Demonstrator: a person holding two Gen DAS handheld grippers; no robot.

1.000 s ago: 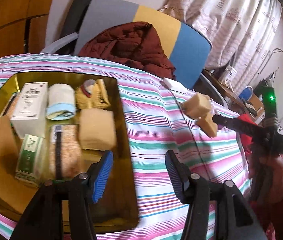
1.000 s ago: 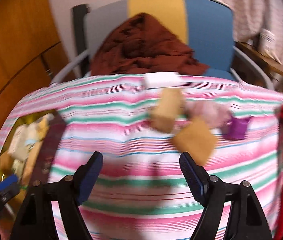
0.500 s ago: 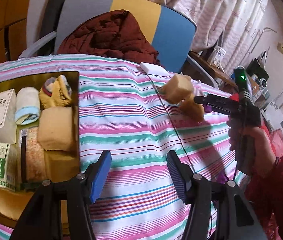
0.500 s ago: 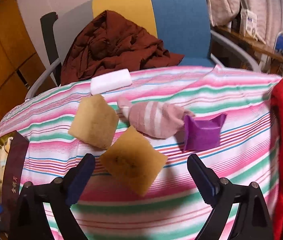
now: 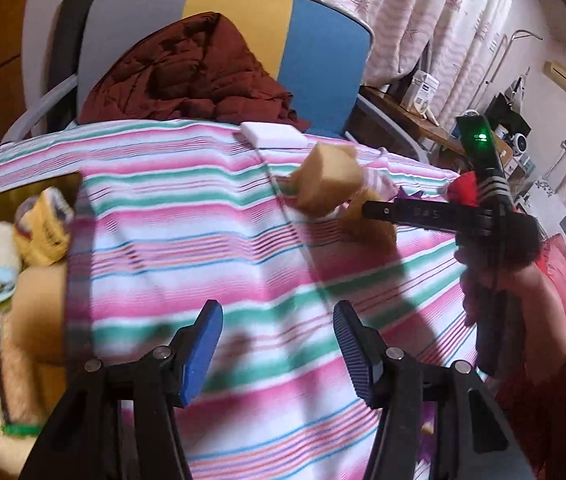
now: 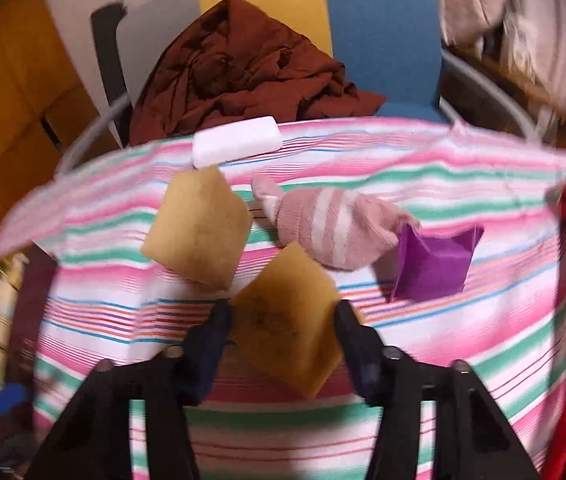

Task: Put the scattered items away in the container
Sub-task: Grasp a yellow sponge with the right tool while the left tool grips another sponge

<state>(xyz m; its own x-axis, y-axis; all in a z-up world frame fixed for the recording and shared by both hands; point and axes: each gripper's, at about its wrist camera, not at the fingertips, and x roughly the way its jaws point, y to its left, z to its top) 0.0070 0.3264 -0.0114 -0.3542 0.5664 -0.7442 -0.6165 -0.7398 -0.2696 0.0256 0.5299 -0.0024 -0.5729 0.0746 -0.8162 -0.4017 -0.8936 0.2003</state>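
The right gripper (image 6: 283, 336) is closing its jaws around the nearer flat tan sponge square (image 6: 287, 320), which lies corner-on between the two fingers on the pink, green and white striped tablecloth (image 6: 463, 320). Whether the pads are pressing on it yet I cannot tell, since the fingers are blurred.

The risk, as I judge it, is the diagonal lie: pads meeting a soft slab at its corners could fold it or let it twist out when lifted. A second tan sponge block (image 6: 199, 228) sits just beyond and to the left, close enough that the left finger might nudge or drag it. The rolled pink-and-white striped sock (image 6: 331, 228) and the crumpled purple wrapper (image 6: 435, 260) lie to the far right, clear of the jaws. A white rectangular bar (image 6: 235, 142) rests at the far edge, by the chair.

The sponge looks thin, porous and slightly stained in the middle, so likely light and squashy.

The left gripper (image 5: 275, 344) hangs open over bare cloth, holding nothing. The gold-coloured metal tray (image 5: 59, 184) is on the far left, already holding several boxes and rolled cloths.
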